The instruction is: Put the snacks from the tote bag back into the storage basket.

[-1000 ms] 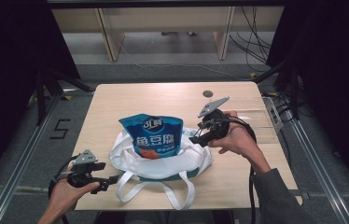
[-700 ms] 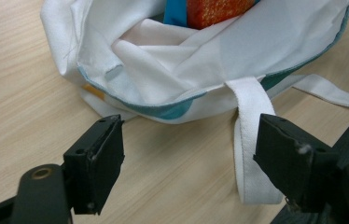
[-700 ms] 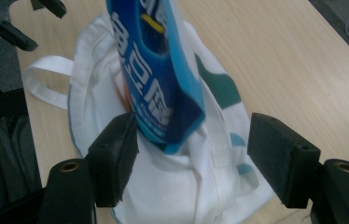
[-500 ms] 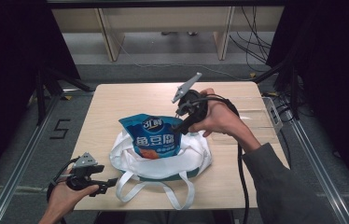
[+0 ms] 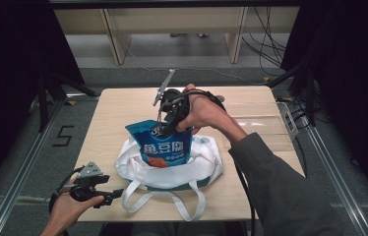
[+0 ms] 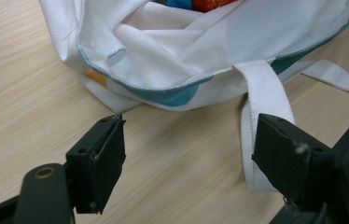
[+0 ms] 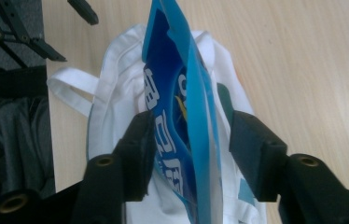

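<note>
A blue snack pouch (image 5: pixel 165 147) stands upright in an open white tote bag (image 5: pixel 172 172) at the middle of the wooden table (image 5: pixel 123 108). My right gripper (image 5: pixel 167 127) reaches down over the pouch's top from behind. In the right gripper view the pouch (image 7: pixel 182 107) stands edge-on between the jaws of the right gripper (image 7: pixel 189 144), which have just been closing. One pad touches its printed face and the other stands a little off it. My left gripper (image 5: pixel 115 194) rests open at the table's front left. Its jaws (image 6: pixel 186 158) face the tote (image 6: pixel 163 60), one beside a white strap (image 6: pixel 261 88).
The tote's two strap loops (image 5: pixel 182 201) trail toward the table's front edge. A clear plastic sheet (image 5: pixel 265 128) lies on the right part of the table. Cables (image 5: pixel 270 49) run over the floor behind, and metal rails (image 5: pixel 329 162) flank the table.
My right gripper has risen from the tote's right side and swung left to the pouch's top, jaws narrowing around it. The left gripper has stayed put.
</note>
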{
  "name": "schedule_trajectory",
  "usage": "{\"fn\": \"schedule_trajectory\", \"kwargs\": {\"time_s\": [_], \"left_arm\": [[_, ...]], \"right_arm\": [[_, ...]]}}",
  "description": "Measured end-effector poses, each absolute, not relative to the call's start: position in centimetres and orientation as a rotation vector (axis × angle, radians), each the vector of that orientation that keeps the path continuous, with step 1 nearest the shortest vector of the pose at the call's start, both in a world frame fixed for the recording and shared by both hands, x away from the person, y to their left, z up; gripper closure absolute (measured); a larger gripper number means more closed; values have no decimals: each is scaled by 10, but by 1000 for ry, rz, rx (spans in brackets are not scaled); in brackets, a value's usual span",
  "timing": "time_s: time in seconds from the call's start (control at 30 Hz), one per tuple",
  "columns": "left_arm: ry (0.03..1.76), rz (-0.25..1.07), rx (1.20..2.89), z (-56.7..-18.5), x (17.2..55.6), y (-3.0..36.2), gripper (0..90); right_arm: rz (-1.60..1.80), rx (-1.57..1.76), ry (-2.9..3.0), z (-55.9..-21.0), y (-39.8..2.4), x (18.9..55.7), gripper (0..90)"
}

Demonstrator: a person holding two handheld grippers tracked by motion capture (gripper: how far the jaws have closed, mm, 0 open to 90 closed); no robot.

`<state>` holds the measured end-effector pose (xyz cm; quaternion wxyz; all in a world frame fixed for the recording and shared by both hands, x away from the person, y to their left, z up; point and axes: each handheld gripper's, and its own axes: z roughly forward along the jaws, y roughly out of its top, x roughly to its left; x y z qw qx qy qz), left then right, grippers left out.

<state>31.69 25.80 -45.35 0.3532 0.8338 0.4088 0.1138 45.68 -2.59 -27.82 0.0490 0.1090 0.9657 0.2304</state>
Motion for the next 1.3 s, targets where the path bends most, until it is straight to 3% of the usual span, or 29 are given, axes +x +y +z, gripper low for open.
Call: {"fn": "schedule_trajectory", "kwargs": {"time_s": [0.47,0.73,1.1,1.3], "left_arm": [[1056,315,2138,-452,316,258,242],[1062,331,2122,-451,317,261,242],[1071,324,2121,-451,317,263,243],[1076,341,2115,-453,318,263,243]], "right_arm": [[534,162,2998,-286,0,476,795],[480,163,3018,-288,2,479,896],[425,82,2984,-283,7,472,900],[419,101,2957,-253,5,466,900]]}}
